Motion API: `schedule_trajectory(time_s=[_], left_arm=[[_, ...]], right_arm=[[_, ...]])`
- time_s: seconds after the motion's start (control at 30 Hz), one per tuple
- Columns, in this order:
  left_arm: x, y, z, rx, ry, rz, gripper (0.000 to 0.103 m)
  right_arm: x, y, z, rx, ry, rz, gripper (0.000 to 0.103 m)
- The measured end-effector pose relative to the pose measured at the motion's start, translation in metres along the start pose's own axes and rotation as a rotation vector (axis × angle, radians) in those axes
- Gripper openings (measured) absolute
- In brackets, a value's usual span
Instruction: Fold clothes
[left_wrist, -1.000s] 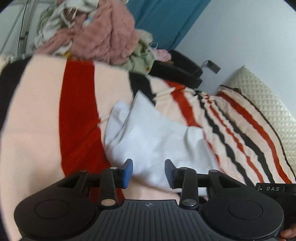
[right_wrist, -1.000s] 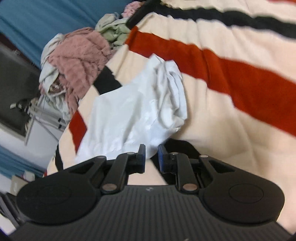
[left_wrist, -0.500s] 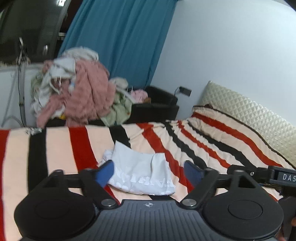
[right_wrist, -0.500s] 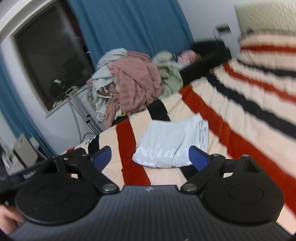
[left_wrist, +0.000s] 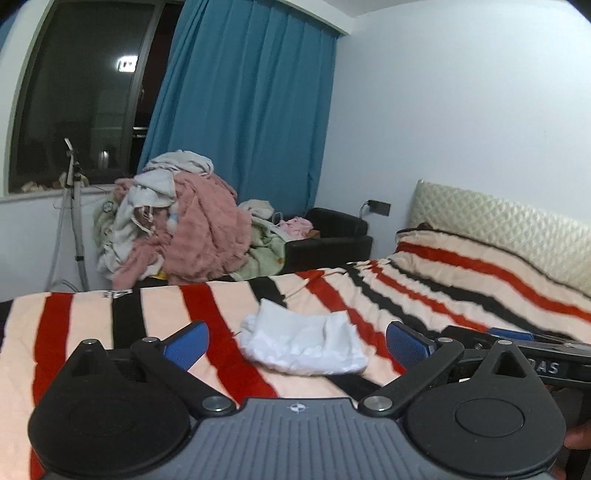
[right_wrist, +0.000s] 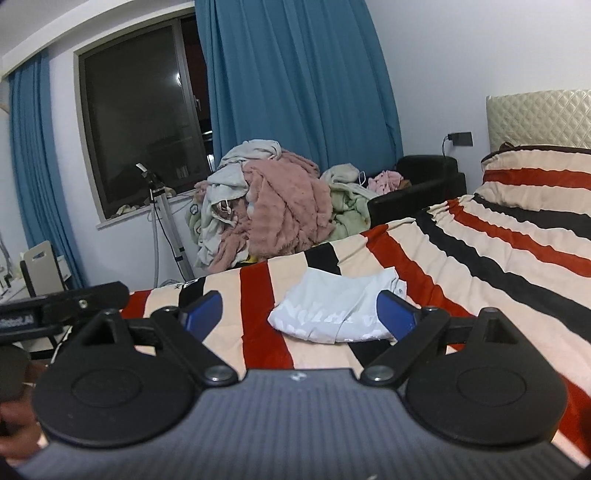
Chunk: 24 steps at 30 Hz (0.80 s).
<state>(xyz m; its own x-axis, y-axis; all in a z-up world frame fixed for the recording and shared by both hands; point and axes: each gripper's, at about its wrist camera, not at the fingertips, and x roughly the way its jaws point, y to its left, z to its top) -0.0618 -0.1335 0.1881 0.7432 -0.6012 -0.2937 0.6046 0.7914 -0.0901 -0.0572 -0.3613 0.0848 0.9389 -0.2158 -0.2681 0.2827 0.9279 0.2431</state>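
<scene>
Red, black and cream stripes

White garment (left_wrist: 303, 343) on striped blanket (left_wrist: 443, 291); blue curtain (left_wrist: 240, 110); pink throw (right_wrist: 288, 203); blue-padded black hand-held gripper (left_wrist: 295, 341).

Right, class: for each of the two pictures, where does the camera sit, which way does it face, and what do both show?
Left wrist: sits on the left hand-held gripper, open, facing across the red, black and cream striped blanket at the folded white garment; the right hand-held gripper enters at right.
Right wrist: sits on the right hand-held gripper, open, facing the same garment; the left hand-held gripper enters at left.
Shared: garment, blanket, pink-and-grey clothes heap, blue curtain.
</scene>
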Motion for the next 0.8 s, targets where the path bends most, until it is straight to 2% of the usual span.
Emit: schedule_trajectory(time_s=[0.07, 0.3, 0.53, 0.63, 0.8], left_arm=[[-0.003, 0.001, -0.015, -0.006, -0.02, 0.008, 0.103], [0.031, 0.011, -0.053, 0.013, 0.031, 0.059, 0.103], [0.05, 0.028, -0.076, -0.029, 0.059, 0.091, 0.103], [0.052, 0.031, -0.075, -0.036, 0.065, 0.131, 0.103], [0.049, 0.033, -0.074, -0.039, 0.059, 0.146, 0.103]], right_arm=[[0.007, 0.002, -0.016, 0.008, -0.011, -0.007, 0.092], [0.036, 0.016, -0.065, -0.056, -0.028, -0.034, 0.092], [0.044, 0.006, -0.073, -0.027, -0.021, -0.059, 0.092], [0.046, 0.006, -0.076, -0.037, -0.012, -0.076, 0.092], [0.046, 0.009, -0.078, -0.057, -0.017, -0.1, 0.092]])
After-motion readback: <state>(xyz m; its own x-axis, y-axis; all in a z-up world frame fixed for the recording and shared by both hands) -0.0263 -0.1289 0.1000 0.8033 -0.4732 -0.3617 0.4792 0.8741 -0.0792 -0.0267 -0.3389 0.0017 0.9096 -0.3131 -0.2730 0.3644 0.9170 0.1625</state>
